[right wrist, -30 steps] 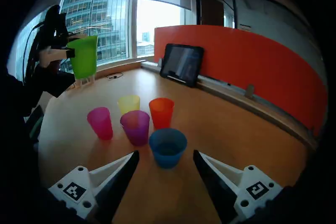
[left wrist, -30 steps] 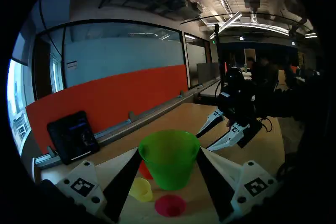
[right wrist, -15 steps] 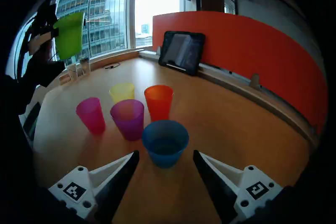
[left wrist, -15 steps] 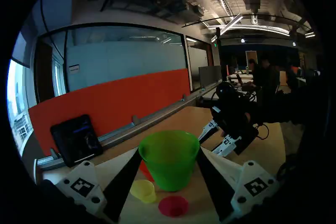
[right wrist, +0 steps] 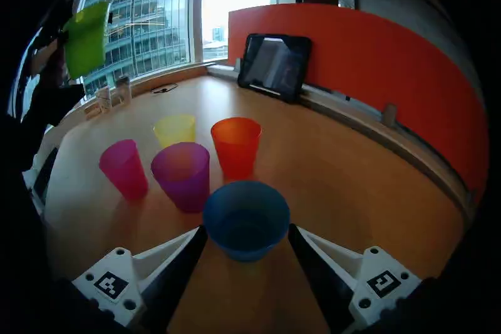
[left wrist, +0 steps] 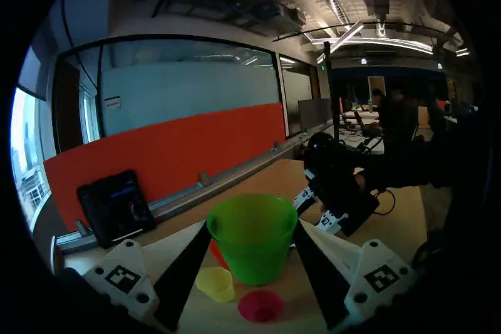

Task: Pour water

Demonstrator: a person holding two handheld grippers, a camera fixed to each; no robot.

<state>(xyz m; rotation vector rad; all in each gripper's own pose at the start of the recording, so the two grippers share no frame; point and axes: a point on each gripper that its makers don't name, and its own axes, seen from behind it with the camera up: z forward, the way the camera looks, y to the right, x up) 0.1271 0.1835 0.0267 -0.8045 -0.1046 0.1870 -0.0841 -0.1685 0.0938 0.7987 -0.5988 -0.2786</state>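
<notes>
Pale wooden tabletop (right wrist: 351,196) runs along a long orange partition wall (right wrist: 388,64), with tall windows beyond it, and a dark flat tablet (right wrist: 275,64) leans against the partition, well clear of the work. The left gripper (left wrist: 250,226) is clamped on a green translucent plastic cup (left wrist: 253,249), both fingers pressing its sides. It holds the cup upright and high above the table, which looks like a carry height meant to spill nothing before a pour. The right gripper (right wrist: 245,229) has its fingers spread, one on each side of a blue plastic cup (right wrist: 245,216) standing on the table. They look close to its wall but not yet pinching, probably lined up to steady or lift it as the receiver. Just behind stand a purple plastic cup (right wrist: 181,174), an orange one (right wrist: 236,146), a pink one (right wrist: 123,168) and a yellow one (right wrist: 175,130), bunched together. Water itself is too faint to make out in either cup.
</notes>
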